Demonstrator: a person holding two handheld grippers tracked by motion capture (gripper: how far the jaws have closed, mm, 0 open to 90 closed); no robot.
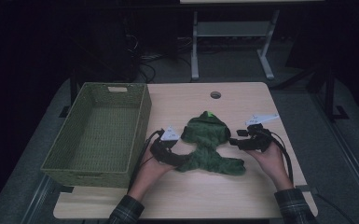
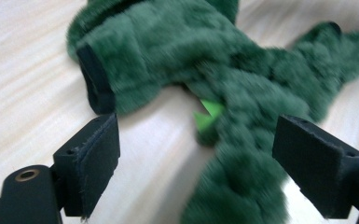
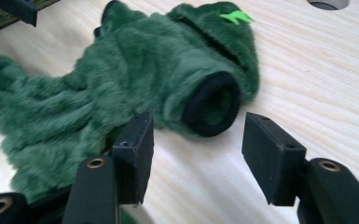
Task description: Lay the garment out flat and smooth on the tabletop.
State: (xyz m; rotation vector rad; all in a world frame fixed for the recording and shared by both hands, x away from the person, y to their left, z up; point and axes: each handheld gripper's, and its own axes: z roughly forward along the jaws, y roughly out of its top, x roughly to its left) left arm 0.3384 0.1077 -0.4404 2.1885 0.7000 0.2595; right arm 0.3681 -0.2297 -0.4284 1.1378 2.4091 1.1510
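A fuzzy green garment (image 1: 209, 144) with black cuffs and a bright green tab lies crumpled at the middle of the wooden table (image 1: 242, 196). My left gripper (image 1: 179, 158) sits at its left side, open, with one black-edged cuff (image 2: 95, 84) just beyond its left jaw and green fur (image 2: 242, 182) between the jaws. My right gripper (image 1: 233, 141) is at the garment's right side, open, facing a round black-rimmed cuff (image 3: 213, 103) that lies a little ahead of its jaws. Neither gripper holds anything.
An empty woven green basket (image 1: 140, 128) stands at the table's left, close to my left hand. A round cable hole (image 1: 215, 94) is near the far edge. Bare wood lies in front of the garment and to the right.
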